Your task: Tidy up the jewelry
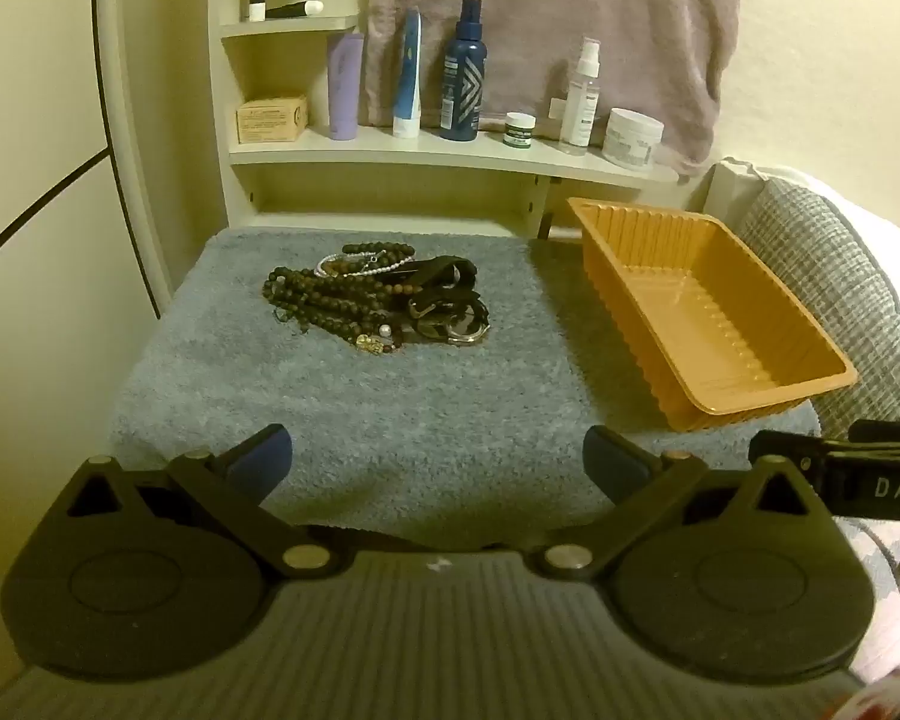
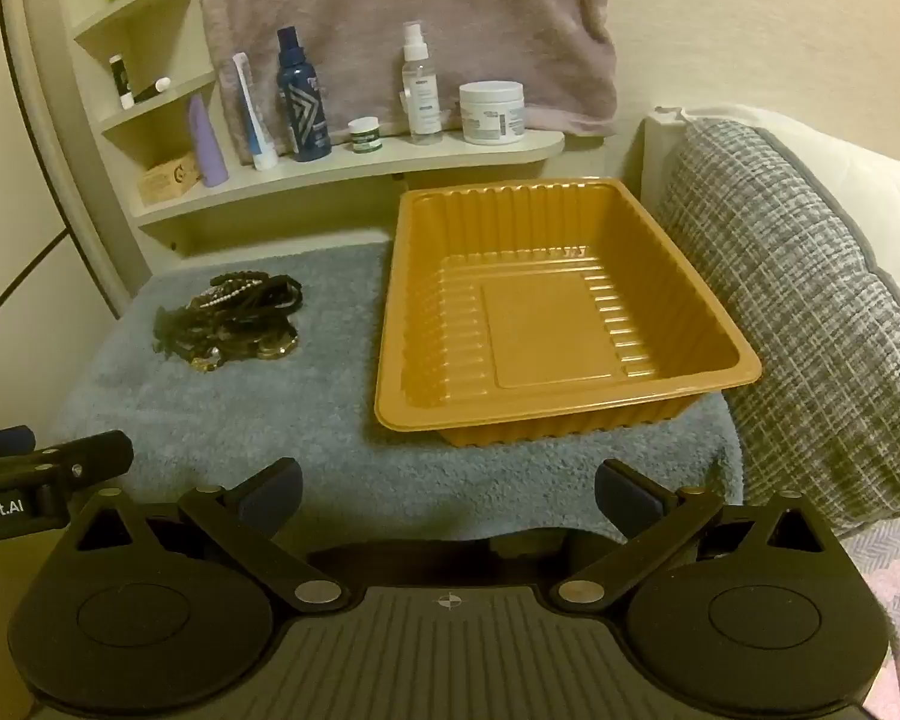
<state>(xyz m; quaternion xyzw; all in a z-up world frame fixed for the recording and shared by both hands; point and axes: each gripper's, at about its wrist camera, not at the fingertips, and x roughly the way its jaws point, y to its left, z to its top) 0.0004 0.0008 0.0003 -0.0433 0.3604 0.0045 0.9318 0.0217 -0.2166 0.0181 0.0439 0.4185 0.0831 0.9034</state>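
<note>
A heap of jewelry lies on a blue-grey towel: dark bead strings, a pearl strand, black straps and a watch. It also shows in the right wrist view. An empty orange plastic tray stands to the right of the heap, seen closer in the right wrist view. My left gripper is open and empty, at the towel's near edge, well short of the heap. My right gripper is open and empty, just in front of the tray.
A curved shelf behind the towel holds bottles, tubes and jars. A pinkish cloth hangs on the wall above it. A grey woven cushion lies right of the tray. Each gripper's side shows at the edge of the other's view.
</note>
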